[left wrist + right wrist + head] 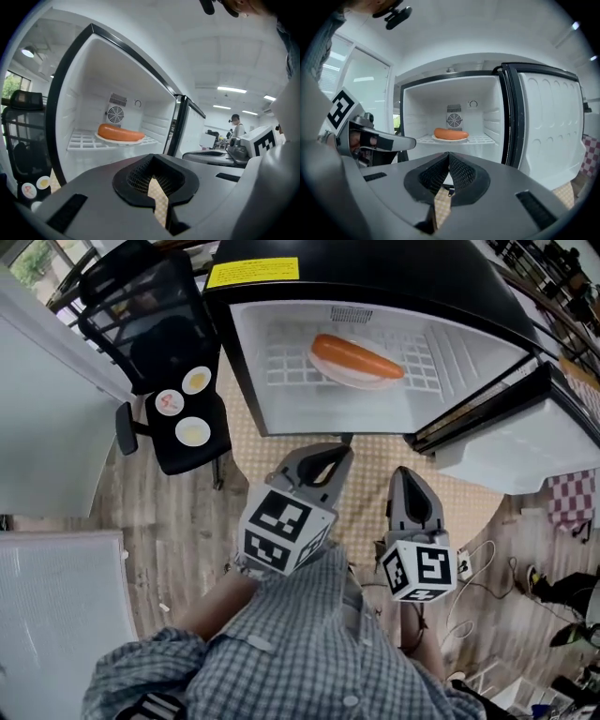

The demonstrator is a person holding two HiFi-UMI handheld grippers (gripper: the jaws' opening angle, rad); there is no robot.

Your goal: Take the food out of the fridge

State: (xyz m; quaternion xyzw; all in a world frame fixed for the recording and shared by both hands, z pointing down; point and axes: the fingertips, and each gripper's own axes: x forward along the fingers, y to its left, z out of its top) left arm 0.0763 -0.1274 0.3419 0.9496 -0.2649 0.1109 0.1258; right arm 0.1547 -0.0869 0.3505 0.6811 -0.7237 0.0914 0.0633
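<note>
Wooden floor [159,521] and a beige mat [371,486] front the open fridge [394,273].

The head view looked steeply down, fridge [375,273] at twelve o'clock; both gripper views faced it level, nearby. All shared its interior.

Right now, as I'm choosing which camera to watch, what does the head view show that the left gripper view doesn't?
Only the head view: the yellow label on the black fridge and the red-checked cloth at the right. Only the left gripper view: a person standing far off and ceiling strip lights. Both: the long orange sausage on its white plate in the open fridge.
</note>
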